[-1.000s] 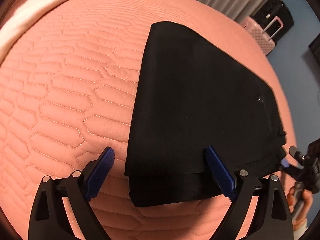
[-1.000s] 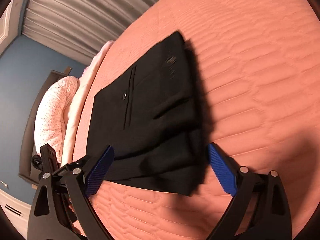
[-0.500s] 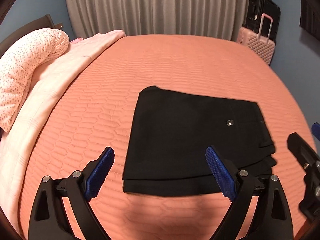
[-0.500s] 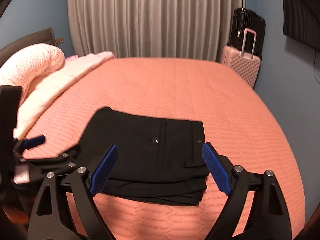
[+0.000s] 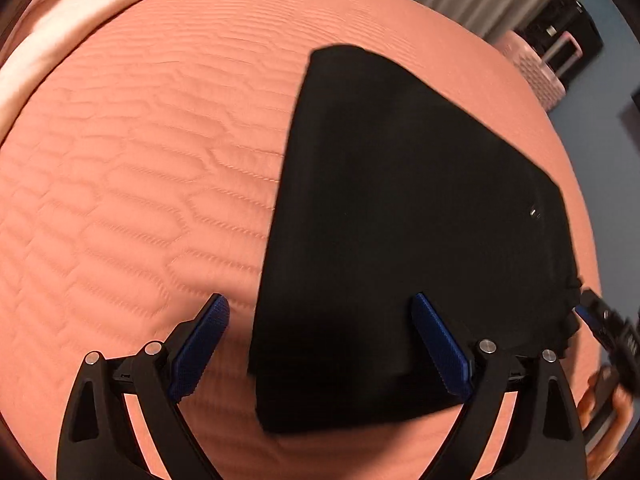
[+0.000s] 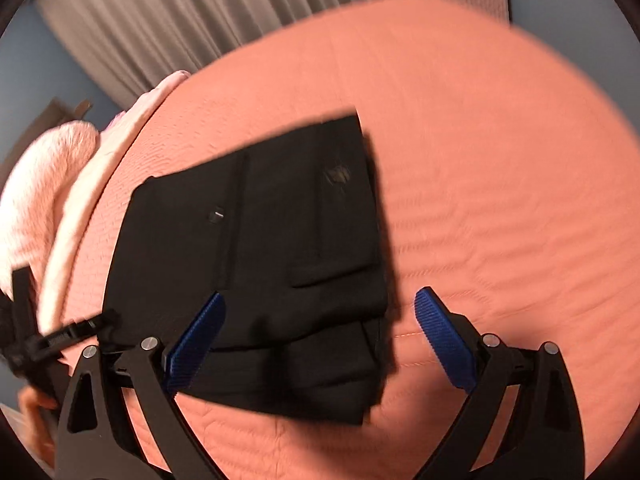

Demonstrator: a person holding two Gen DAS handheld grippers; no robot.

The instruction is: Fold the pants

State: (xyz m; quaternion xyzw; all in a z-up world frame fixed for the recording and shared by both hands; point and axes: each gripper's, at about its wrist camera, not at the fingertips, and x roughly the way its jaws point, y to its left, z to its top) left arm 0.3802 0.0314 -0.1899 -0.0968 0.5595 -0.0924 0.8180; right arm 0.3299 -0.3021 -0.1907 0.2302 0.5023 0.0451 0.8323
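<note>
Both my tongs have swung back down over the bed since half a second ago; my right gripper (image 6: 320,344) has just been opening, nothing pinched. My left gripper (image 5: 320,344) gapes wide too. One pair of black pants (image 5: 400,220) lies folded on the salmon quilt (image 5: 140,160). Beyond: one pink blanket (image 6: 76,232), grey curtains (image 6: 180,12), two suitcases (image 5: 560,52).

Both tongs (image 5: 316,344) (image 6: 320,340) dipped back over the folded pants (image 5: 400,240), right jaws widening.
</note>
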